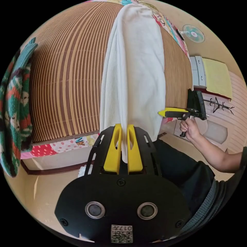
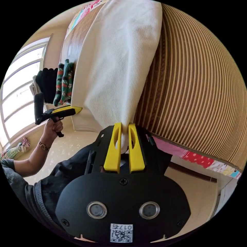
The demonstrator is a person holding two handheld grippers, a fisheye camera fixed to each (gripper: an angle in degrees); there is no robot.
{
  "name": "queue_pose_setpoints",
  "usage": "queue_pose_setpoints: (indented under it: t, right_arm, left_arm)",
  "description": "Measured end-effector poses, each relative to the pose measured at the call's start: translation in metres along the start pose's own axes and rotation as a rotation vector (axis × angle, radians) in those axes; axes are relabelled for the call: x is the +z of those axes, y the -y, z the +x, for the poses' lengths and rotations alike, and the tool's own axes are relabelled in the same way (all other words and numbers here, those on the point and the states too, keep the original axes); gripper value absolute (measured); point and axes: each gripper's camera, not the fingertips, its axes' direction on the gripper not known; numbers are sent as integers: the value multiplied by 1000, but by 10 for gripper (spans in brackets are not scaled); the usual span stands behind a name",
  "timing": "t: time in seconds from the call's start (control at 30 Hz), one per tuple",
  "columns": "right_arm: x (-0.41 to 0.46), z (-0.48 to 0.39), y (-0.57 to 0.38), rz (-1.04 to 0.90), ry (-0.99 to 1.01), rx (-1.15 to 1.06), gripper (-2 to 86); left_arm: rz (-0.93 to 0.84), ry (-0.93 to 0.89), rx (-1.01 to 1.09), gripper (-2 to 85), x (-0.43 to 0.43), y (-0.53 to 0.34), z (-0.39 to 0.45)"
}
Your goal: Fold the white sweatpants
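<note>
The white sweatpants (image 1: pixel 133 77) lie lengthwise on a striped bamboo mat (image 1: pixel 67 77) over a bed, their near end drawn past the bed's edge. In the left gripper view my left gripper (image 1: pixel 124 128) is shut on one near corner of the ribbed white cloth. The right gripper (image 1: pixel 161 113) shows there too, held in a hand (image 1: pixel 189 127) at the cloth's other corner. In the right gripper view my right gripper (image 2: pixel 124 127) is shut on the white sweatpants (image 2: pixel 115 64), and the left gripper (image 2: pixel 78 110) pinches the far corner beside a hand (image 2: pixel 52 127).
A green, red and white knitted garment (image 1: pixel 15 108) hangs at the mat's side, with dark clothes (image 2: pixel 47 82) beside it near a window (image 2: pixel 18 95). A patterned quilt edge (image 2: pixel 200 158) runs under the mat. The person's dark trousers (image 1: pixel 185 169) are close below the grippers. A fan (image 1: pixel 193 33) stands behind.
</note>
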Motion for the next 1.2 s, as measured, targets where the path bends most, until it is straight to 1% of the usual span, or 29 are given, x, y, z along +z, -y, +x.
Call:
queue_pose_setpoints:
  t: [0.03, 0.1, 0.17, 0.2, 0.27, 0.3, 0.33, 0.37, 0.4, 0.47, 0.53, 0.57, 0.6, 0.63, 0.73, 0.77, 0.83, 0.87, 0.9, 0.93, 0.97, 1.03, 1.07, 1.1, 1.13, 1.2]
  right_arm:
    - [-5, -7, -7, 36, 9, -7, 47]
    - [-26, -29, -29, 165, 55, 4, 40]
    - [-29, -34, -34, 199, 49, 34, 39]
    - [-20, -33, -31, 177, 15, 56, 40]
    - [-6, -25, -23, 137, -33, 109, 47]
    - [-4, -20, -18, 125, -59, 154, 57]
    - [-6, -19, -16, 136, -68, 168, 64]
    - [-15, -19, -14, 186, -63, 179, 81]
    - [-26, -20, -10, 241, -43, 173, 101]
    - [-35, -18, 1, 274, -17, 155, 108]
    - [-29, -13, 20, 214, -10, 149, 103]
    - [-20, -12, 32, 152, -3, 136, 88]
    - [-13, -14, 38, 107, -5, 115, 76]
    - [-13, -16, 38, 104, -4, 104, 71]
    - [-23, -19, 20, 128, 7, 118, 56]
    - [-19, -20, 7, 108, 8, 133, 54]
    - [-3, -21, -14, 39, 22, 147, 57]
    - [6, -22, -27, -19, 45, 155, 63]
    - [6, -23, -37, -49, 54, 159, 68]
    - [2, -24, -42, -40, 52, 162, 71]
    - [-15, -24, -50, 16, 54, 169, 79]
    - [-46, -15, -55, 118, 119, 171, 93]
    - [-67, -3, -51, 180, 189, 175, 105]
    - [-84, 12, -43, 231, 263, 171, 117]
    - [-92, 19, -38, 254, 294, 167, 123]
    - [-116, 47, -9, 309, 383, 161, 134]
  left_arm:
    - [-23, 10, 24, 24, -6, 2, 2]
    - [-46, -12, 68, 26, -18, 3, 4]
    - [-20, -50, 92, 28, -31, 0, 1]
    - [8, -56, 86, 31, -37, -3, -4]
    - [2, -67, 63, 39, -32, -2, -15]
    - [-42, -81, 14, 46, -21, 3, -24]
    - [-93, -65, -49, 55, -11, 7, -32]
    - [-106, -48, -72, 59, -8, 9, -35]
    - [-85, -26, -89, 72, -10, 11, -37]
    - [-16, -33, -86, 88, -18, 16, -38]
    - [30, -109, -28, 104, -16, 34, -34]
    - [25, -127, -8, 102, -13, 40, -32]
    - [-18, -131, 17, 100, 0, 53, -29]
    - [-59, -95, 38, 76, 10, 61, -25]
    - [-60, -70, 60, 49, 14, 52, -11]
    - [-67, -60, 76, 48, 15, 47, -5]
    - [-149, 31, 171, 48, 29, 20, 20]
    - [-186, 46, 166, 49, 36, 14, 23]
    - [-266, 54, 123, 51, 47, 4, 23]
    - [-314, 49, 68, 55, 52, -4, 19]
    - [-304, 38, 43, 57, 49, -7, 16]
    - [-121, -66, -26, 67, 15, -8, 1]
    - [-76, -96, -34, 71, 7, -5, -3]
    - [4, -155, -41, 80, -8, 7, -10]
    - [60, -206, -37, 91, -19, 25, -17]
    - [113, -263, -26, 111, -27, 60, -25]
